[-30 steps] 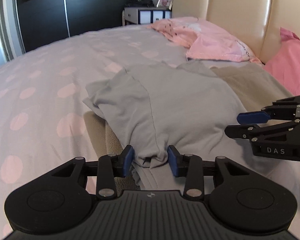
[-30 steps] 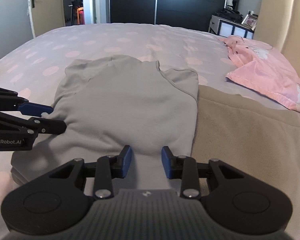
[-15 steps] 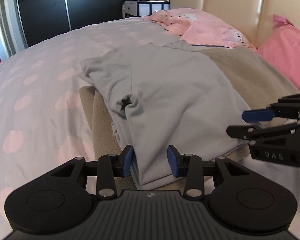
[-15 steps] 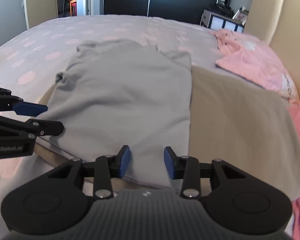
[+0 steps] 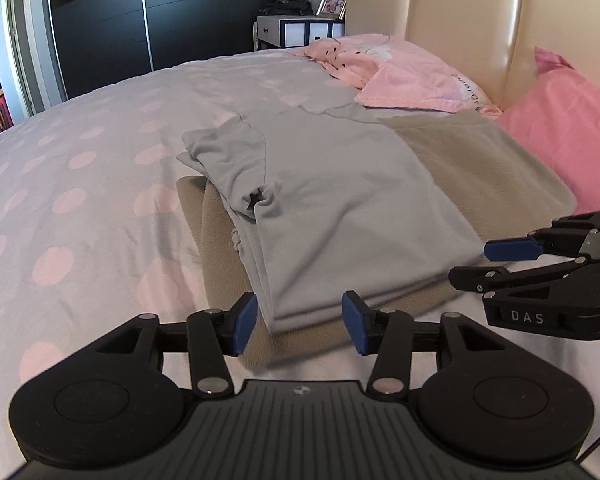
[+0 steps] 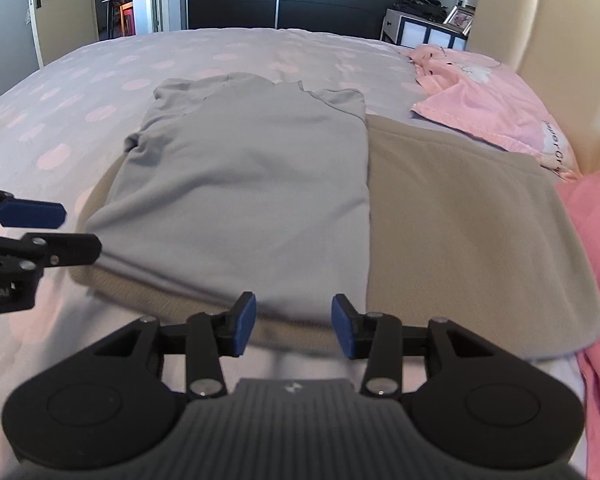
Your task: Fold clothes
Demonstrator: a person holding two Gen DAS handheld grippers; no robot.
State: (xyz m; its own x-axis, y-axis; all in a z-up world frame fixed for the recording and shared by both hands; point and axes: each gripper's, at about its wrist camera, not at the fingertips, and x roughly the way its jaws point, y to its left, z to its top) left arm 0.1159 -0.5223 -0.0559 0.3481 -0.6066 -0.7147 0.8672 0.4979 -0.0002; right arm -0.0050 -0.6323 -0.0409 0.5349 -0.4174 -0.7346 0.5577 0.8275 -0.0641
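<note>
On the bed — grey shirt lies lengthwise, collar far.

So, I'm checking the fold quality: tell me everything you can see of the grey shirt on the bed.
The grey shirt is plain, soft-looking knit fabric, folded into a tidy rectangle of several layers stacked at the near hem. Its collar end points away, and one short sleeve is tucked over the left side, bunched at the cuff. It lies flat, mostly on a beige blanket, with the far end on the dotted bedspread. Neither hand-held gripper touches it; both have opening jaws that hold nothing.
</note>
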